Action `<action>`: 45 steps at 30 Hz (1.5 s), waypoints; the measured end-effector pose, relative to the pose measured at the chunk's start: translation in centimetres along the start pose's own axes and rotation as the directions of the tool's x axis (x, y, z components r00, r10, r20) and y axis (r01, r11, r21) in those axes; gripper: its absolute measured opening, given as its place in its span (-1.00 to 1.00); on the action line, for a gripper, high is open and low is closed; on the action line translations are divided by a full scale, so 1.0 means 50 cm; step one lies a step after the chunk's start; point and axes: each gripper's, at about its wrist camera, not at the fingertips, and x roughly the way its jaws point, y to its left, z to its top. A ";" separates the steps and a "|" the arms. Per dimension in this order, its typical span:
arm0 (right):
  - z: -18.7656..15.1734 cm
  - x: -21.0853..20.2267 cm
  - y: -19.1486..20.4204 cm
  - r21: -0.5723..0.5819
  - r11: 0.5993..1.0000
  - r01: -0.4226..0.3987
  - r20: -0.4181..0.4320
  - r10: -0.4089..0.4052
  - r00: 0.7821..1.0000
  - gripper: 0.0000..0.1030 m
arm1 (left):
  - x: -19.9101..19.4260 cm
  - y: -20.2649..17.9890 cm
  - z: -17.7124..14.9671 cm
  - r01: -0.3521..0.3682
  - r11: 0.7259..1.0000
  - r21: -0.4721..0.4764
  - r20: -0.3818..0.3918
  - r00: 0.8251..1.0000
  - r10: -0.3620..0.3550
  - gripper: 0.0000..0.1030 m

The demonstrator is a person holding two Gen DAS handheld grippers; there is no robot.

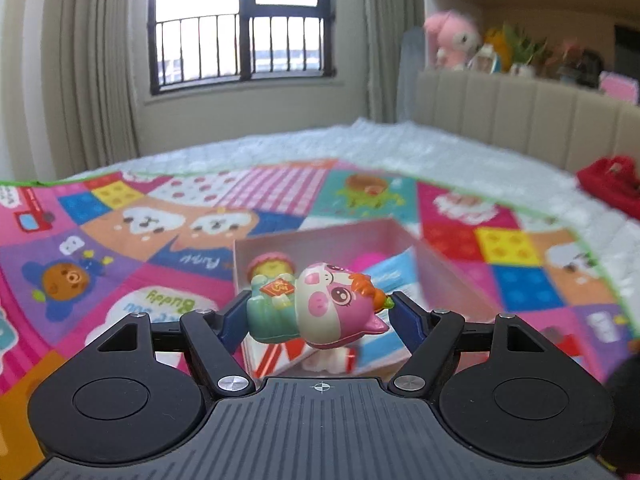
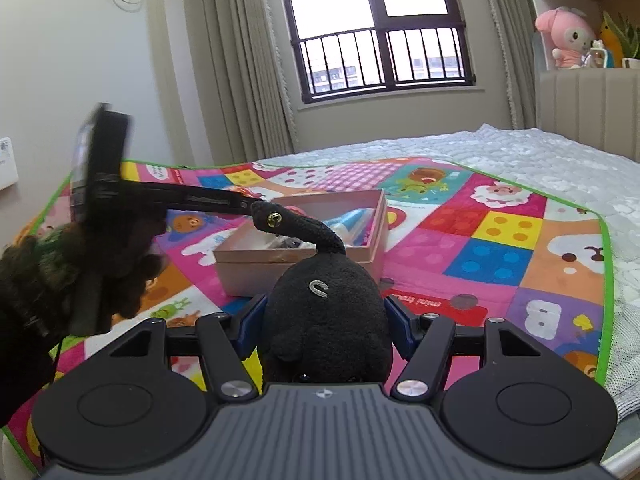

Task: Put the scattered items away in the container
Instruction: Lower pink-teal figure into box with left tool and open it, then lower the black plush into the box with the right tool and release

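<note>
Pink rectangular cardboard box (image 2: pixel 300 254), open-topped and shallow, sits on a bright patchwork cartoon play mat (image 2: pixel 496 240) spread over a bed with a white quilted cover (image 2: pixel 540 152). Inside the box, the right wrist view shows a light blue and white packet (image 2: pixel 352 220) leaning toward the far right corner, with some small dark and pale items on the floor of the box that are too hidden to name. The left wrist view, which is blurred, shows the same blue and white packet (image 1: pixel 394 276) against the right wall, a bright pink rounded thing (image 1: pixel 366 260) behind it, and a red and white striped piece (image 1: pixel 280 354) at the near end.

Left hand-held gripper (image 1: pixel 318 312) is clamped on a glossy plastic toy figurine with a pink and white pig-like head and a green body (image 1: pixel 312 306); the figurine lies sideways between the blue pads, body at the left pad and head at the right, held above the near end of the box. In the right wrist view this gripper (image 2: pixel 256 210) shows as a blurred dark shape reaching over the box's left side, carried by a hand in a dark fuzzy glove (image 2: pixel 68 276).

Right hand-held gripper (image 2: pixel 324 320) is clamped on a black plush toy with a long curved neck and a gold eye (image 2: pixel 324 316), held just short of the near side of the box, its neck arching over the rim.
</note>
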 end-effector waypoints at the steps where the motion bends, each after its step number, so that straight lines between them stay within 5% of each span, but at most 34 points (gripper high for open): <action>1: -0.002 0.002 -0.002 0.002 1.000 0.007 -0.005 -0.007 1.000 0.22 | 0.014 0.001 -0.007 0.003 1.000 0.006 -0.019 1.000 -0.003 0.55; 4: -0.003 0.006 -0.008 0.003 1.000 0.024 -0.016 -0.024 1.000 0.22 | 0.006 0.010 -0.041 0.007 1.000 -0.004 -0.008 1.000 -0.007 0.83; 11: 0.036 0.043 -0.004 -0.065 0.997 0.044 -0.034 -0.046 0.998 0.22 | -0.088 0.013 -0.138 0.056 0.992 -0.110 0.124 0.991 -0.042 0.93; 16: 0.142 0.071 0.027 -0.132 0.991 -0.017 0.033 0.021 0.999 0.22 | -0.080 0.005 -0.186 0.152 0.976 -0.156 0.143 0.981 -0.130 0.96; 21: 0.275 0.178 0.040 -0.061 0.993 -0.097 0.040 0.099 0.994 0.22 | -0.081 0.021 -0.206 0.201 0.962 -0.184 0.175 0.970 -0.169 1.00; 25: 0.334 0.349 0.038 0.089 0.982 -0.164 -0.071 0.171 0.983 0.22 | -0.081 0.030 -0.219 0.220 0.951 -0.215 0.186 0.966 -0.181 1.00; 30: 0.313 0.563 0.014 0.243 0.963 -0.116 -0.263 0.181 0.948 0.22 | -0.072 0.047 -0.224 0.245 0.933 -0.264 0.185 0.962 -0.200 1.00; 34: 0.277 0.596 -0.035 0.297 0.954 -0.038 -0.320 0.137 0.938 0.43 | -0.062 0.056 -0.224 0.261 0.923 -0.284 0.177 0.960 -0.216 1.00; 36: 0.287 0.566 -0.042 0.254 0.967 0.006 -0.290 0.070 0.954 0.60 | -0.058 0.061 -0.224 0.267 0.917 -0.295 0.176 0.959 -0.223 1.00; 41: 0.316 0.502 0.007 -0.005 0.991 0.132 -0.145 -0.131 0.981 0.58 | -0.049 0.067 -0.223 0.271 0.912 -0.309 0.173 0.959 -0.226 1.00; 45: 0.306 0.518 0.063 -0.116 0.991 0.073 -0.143 -0.089 0.986 0.52 | -0.046 0.068 -0.223 0.271 0.911 -0.310 0.174 0.958 -0.226 1.00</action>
